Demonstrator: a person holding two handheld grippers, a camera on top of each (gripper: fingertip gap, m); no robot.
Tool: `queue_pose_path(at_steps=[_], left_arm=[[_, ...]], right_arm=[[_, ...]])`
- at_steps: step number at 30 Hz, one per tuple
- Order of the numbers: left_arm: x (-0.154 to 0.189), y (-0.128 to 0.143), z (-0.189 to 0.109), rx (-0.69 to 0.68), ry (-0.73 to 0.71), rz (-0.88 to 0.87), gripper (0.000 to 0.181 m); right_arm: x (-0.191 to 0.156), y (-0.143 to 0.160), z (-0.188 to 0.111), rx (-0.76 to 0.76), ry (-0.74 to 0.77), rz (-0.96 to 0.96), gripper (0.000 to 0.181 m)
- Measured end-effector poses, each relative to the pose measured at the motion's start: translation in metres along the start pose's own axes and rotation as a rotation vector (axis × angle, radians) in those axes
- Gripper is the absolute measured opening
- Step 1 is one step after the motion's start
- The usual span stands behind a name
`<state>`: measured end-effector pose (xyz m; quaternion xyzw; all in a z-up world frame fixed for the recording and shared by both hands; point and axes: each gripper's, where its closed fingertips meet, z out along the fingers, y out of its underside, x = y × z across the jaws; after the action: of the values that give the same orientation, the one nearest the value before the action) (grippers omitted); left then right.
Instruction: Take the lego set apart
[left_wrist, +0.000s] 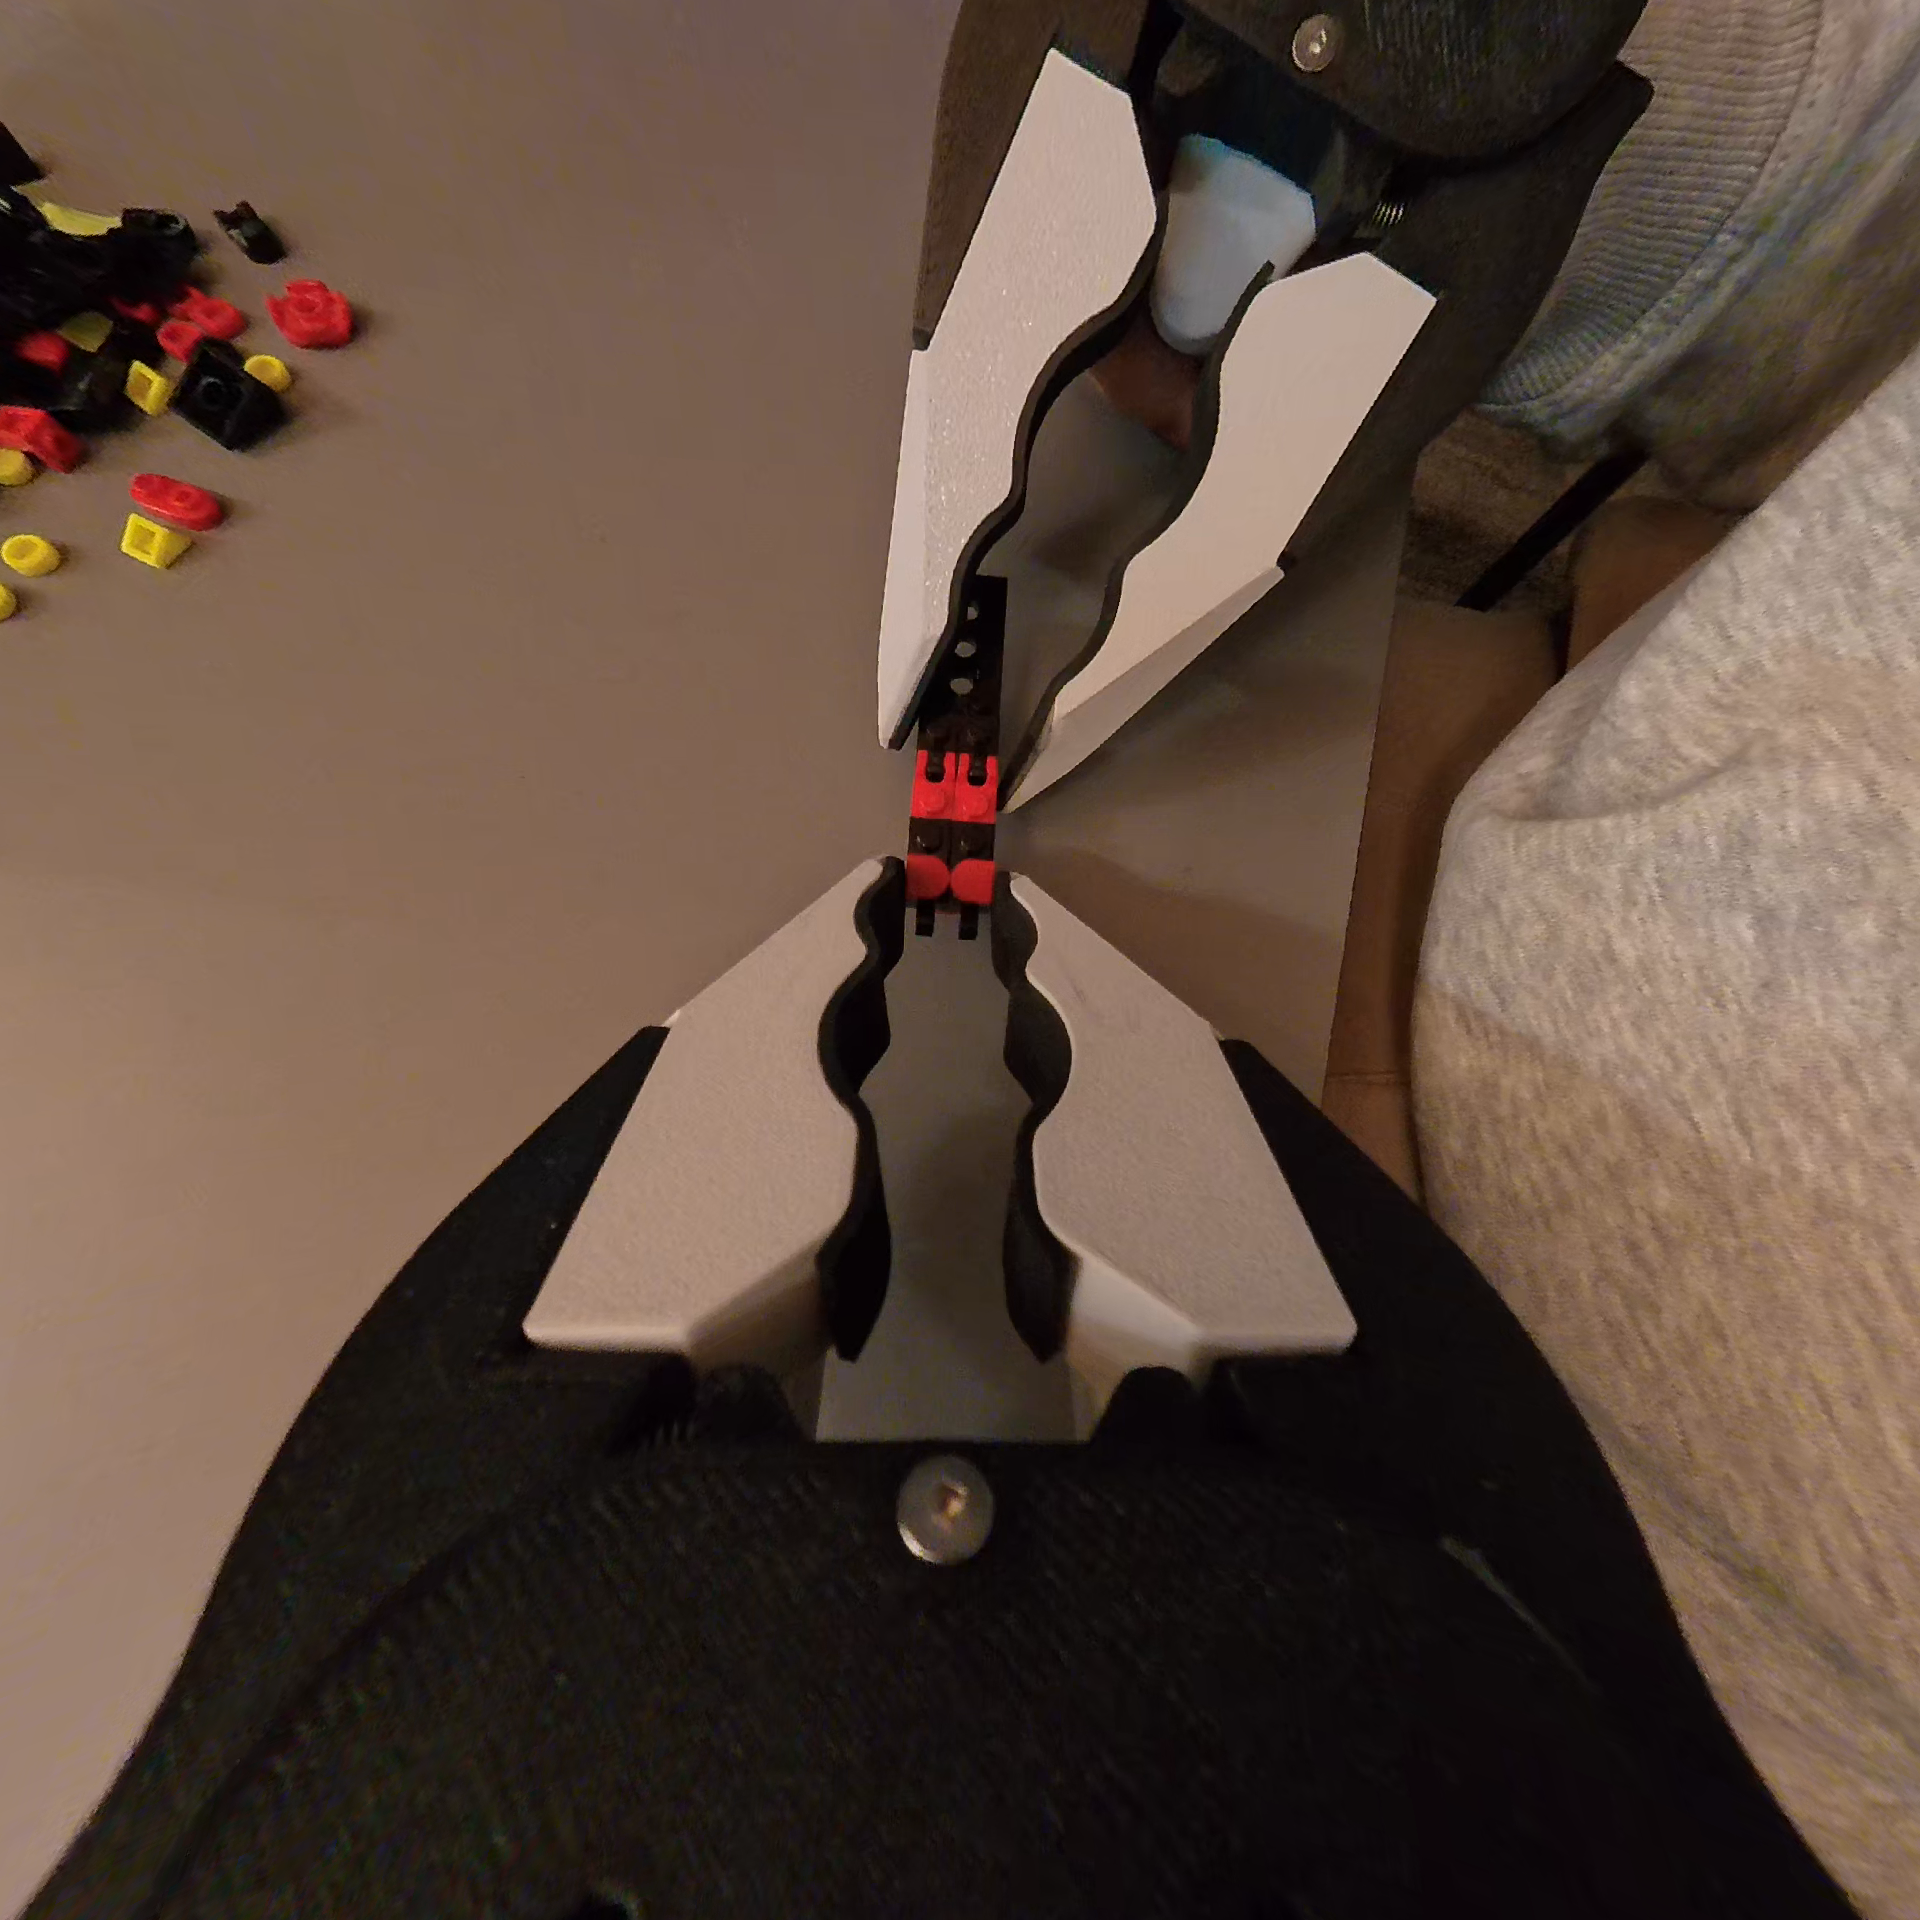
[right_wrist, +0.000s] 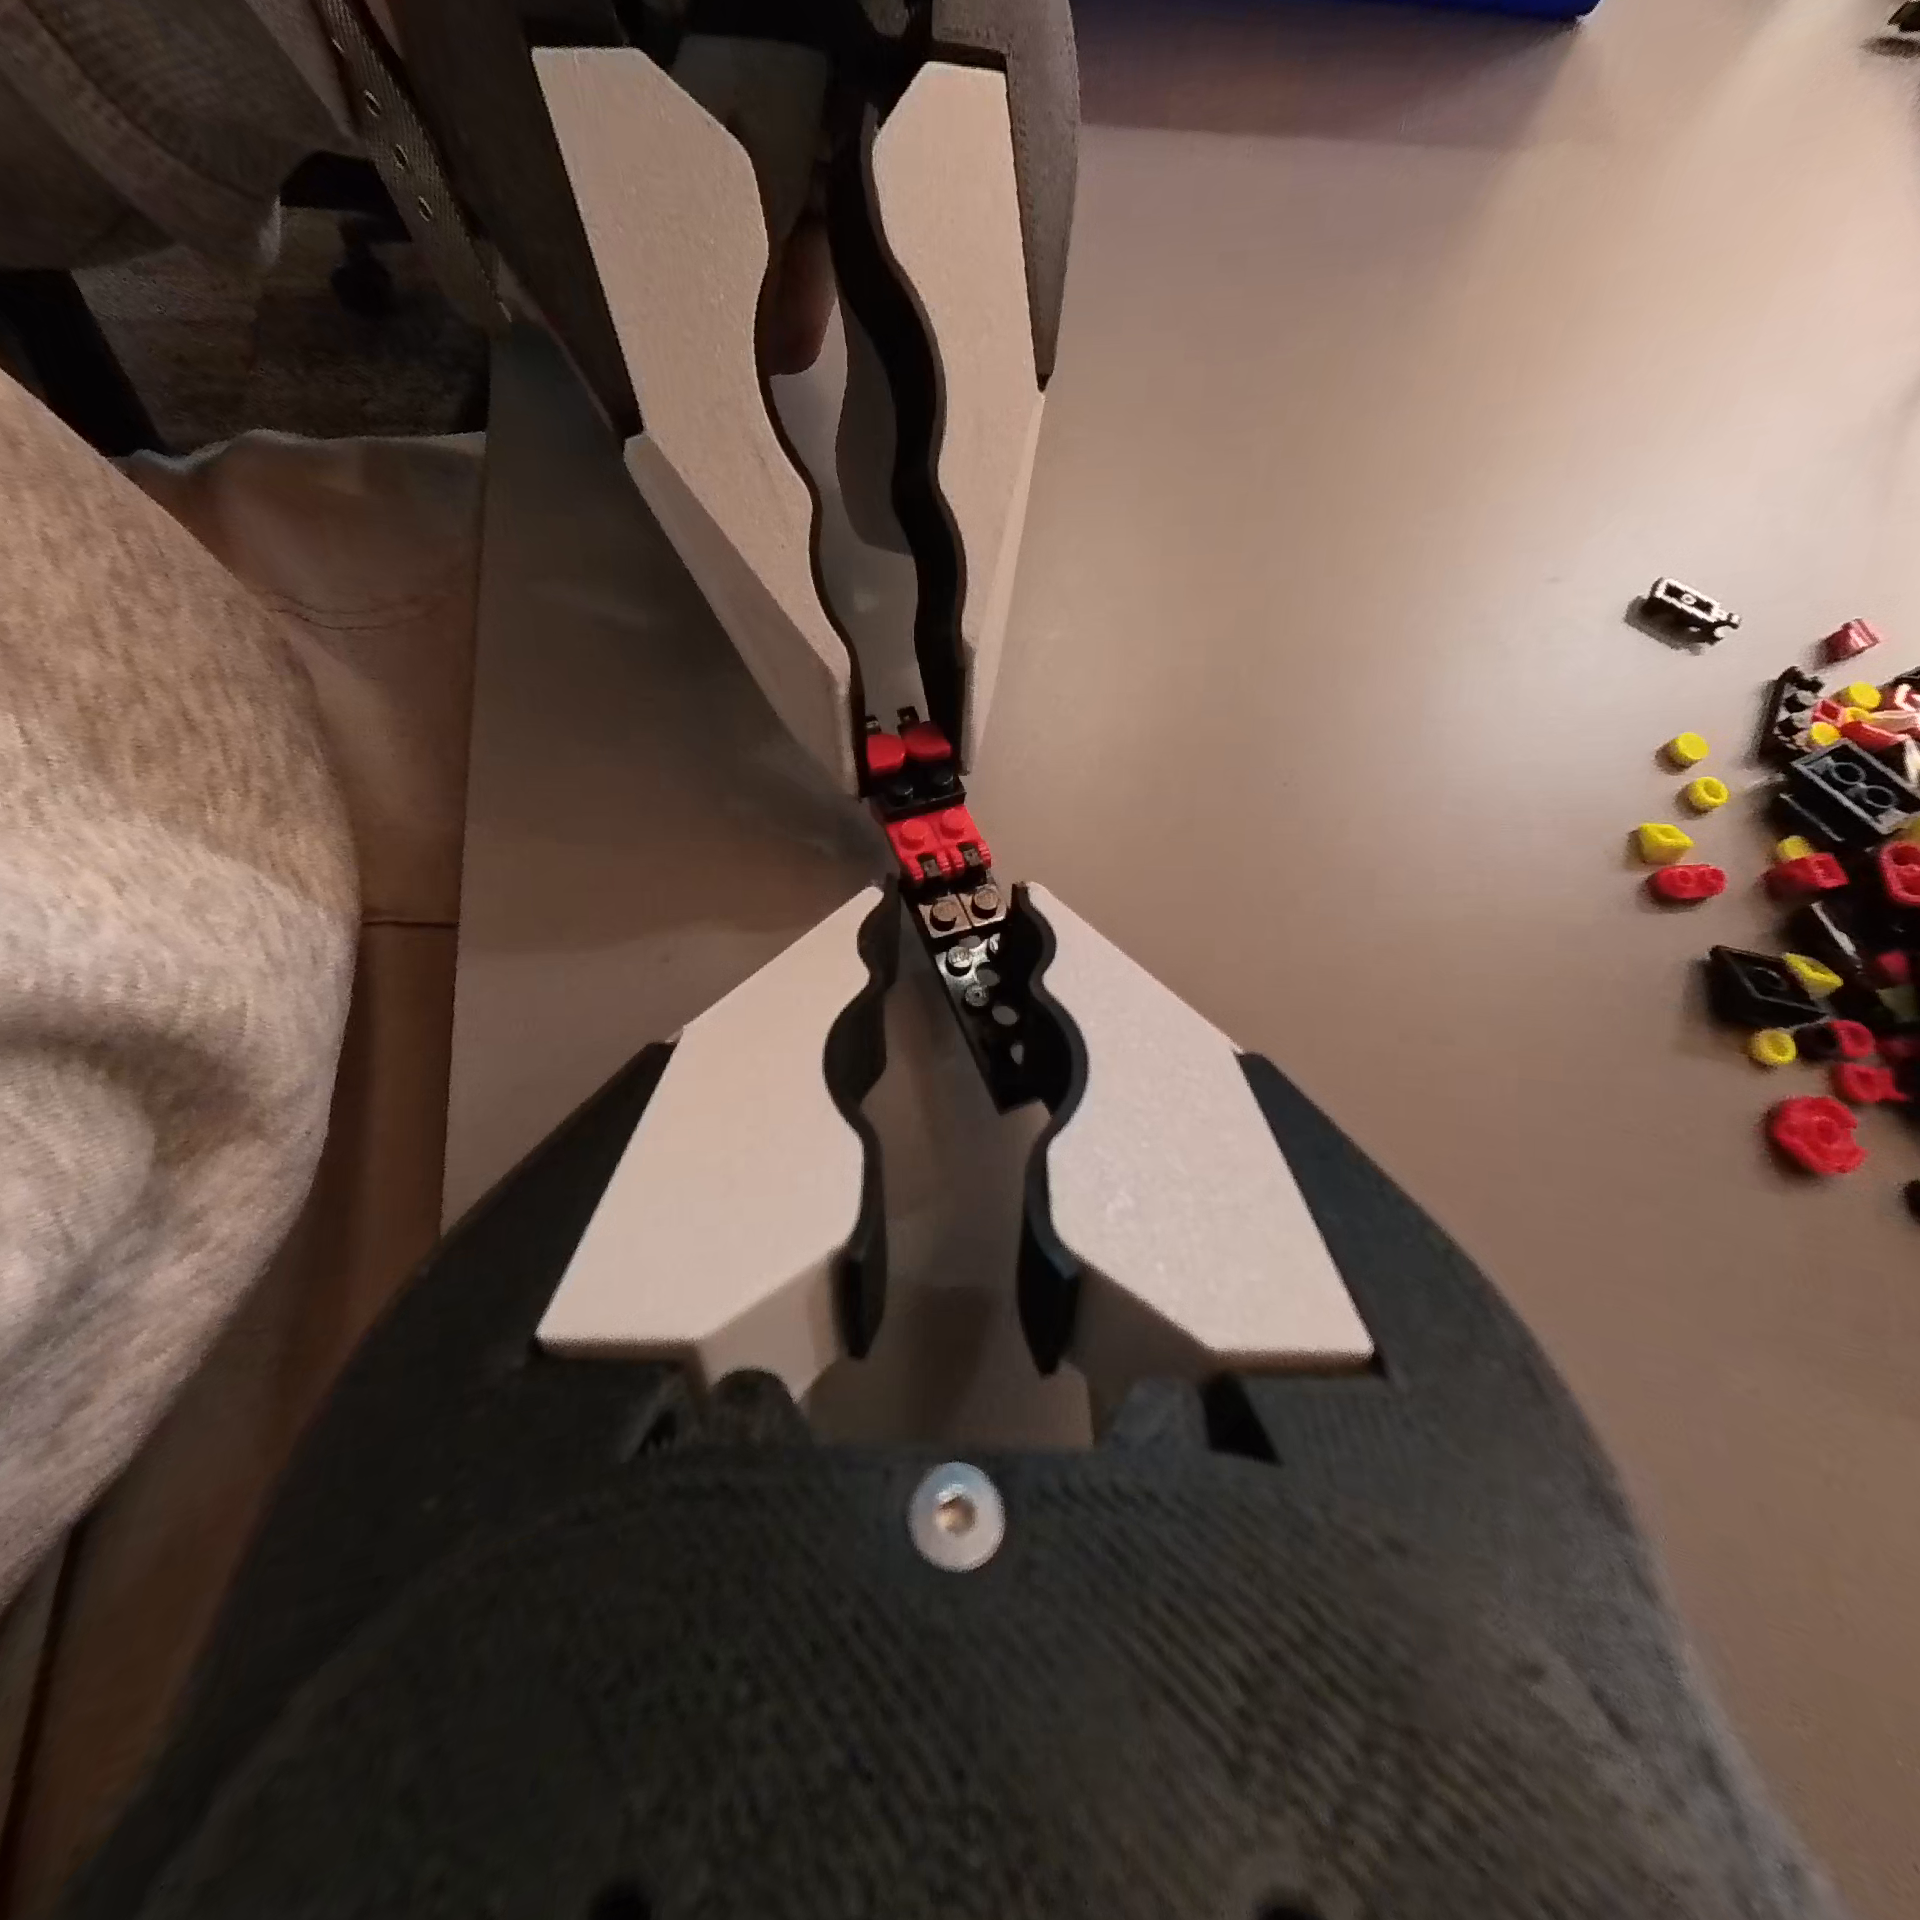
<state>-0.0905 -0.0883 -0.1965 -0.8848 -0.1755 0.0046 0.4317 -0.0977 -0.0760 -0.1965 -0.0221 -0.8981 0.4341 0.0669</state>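
Both grippers clamped on one red-and-black lego strip (left_wrist: 954, 831), held above the surface (left_wrist: 520, 831).
Left gripper (left_wrist: 948, 883) fingers pinch the red end, right gripper (right_wrist: 954, 896) fingers the black plate; bend at the joint, don't pull straight; loose pieces (right_wrist: 1829, 894) lie well apart.

1. The lego strip (left_wrist: 954, 821) alternates red and black bands, ending in a black plate with round holes.
2. The left gripper (left_wrist: 951, 883) and the right gripper (right_wrist: 951, 894) each have white fingers, wavy black inner pads and a black body.
3. The table (left_wrist: 520, 831) is plain grey-brown.
4. The loose pieces (right_wrist: 1829, 883) are red, yellow and black.
5. The sleeve (left_wrist: 1683, 1039) looks light grey, perhaps heathered.
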Motion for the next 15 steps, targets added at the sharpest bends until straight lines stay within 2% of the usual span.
queue_pose_path(at_steps=[15], left_arm=[[0.0009,0.0006,0.0001,-0.005,-0.002,0.007,0.016]], right_arm=[[-0.0003,0.0002,0.0,-0.002,0.002,-0.005,0.018]])
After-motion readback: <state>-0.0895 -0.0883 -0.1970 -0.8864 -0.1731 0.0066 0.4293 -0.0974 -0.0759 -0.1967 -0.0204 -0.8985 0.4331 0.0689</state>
